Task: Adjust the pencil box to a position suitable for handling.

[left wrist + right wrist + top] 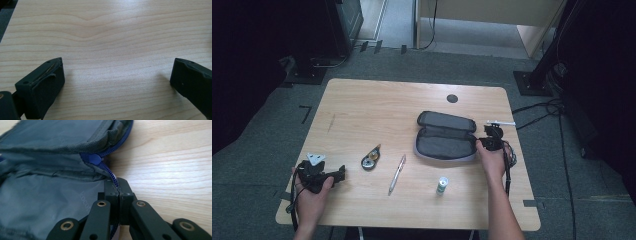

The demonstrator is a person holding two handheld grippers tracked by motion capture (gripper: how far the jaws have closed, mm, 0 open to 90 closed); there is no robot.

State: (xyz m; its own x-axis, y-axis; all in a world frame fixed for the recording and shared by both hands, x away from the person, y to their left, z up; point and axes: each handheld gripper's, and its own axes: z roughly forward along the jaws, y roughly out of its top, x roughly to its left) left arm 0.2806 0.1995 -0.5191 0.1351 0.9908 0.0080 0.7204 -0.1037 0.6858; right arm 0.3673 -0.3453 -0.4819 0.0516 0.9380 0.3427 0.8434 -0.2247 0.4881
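Pencil case (50, 195) zipper edge, right gripper (119, 185) pinching

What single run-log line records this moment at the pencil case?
right gripper: shut on zipper edge of open pencil case | left gripper: open, over bare table | pen, tape dispenser, small tube: on table, untouched

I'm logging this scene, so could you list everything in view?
Pouch: one, grey with blue zip, open, right of centre on the table.
Pen: one, silver, in front of the pouch.
Tape dispenser: one, dark, left of the pen.
Small tube: one, white with green, near front edge.
Table: one, light wood.
Left gripper: black, open over bare table at front left.
Right gripper: black, shut on the pouch's zip edge.
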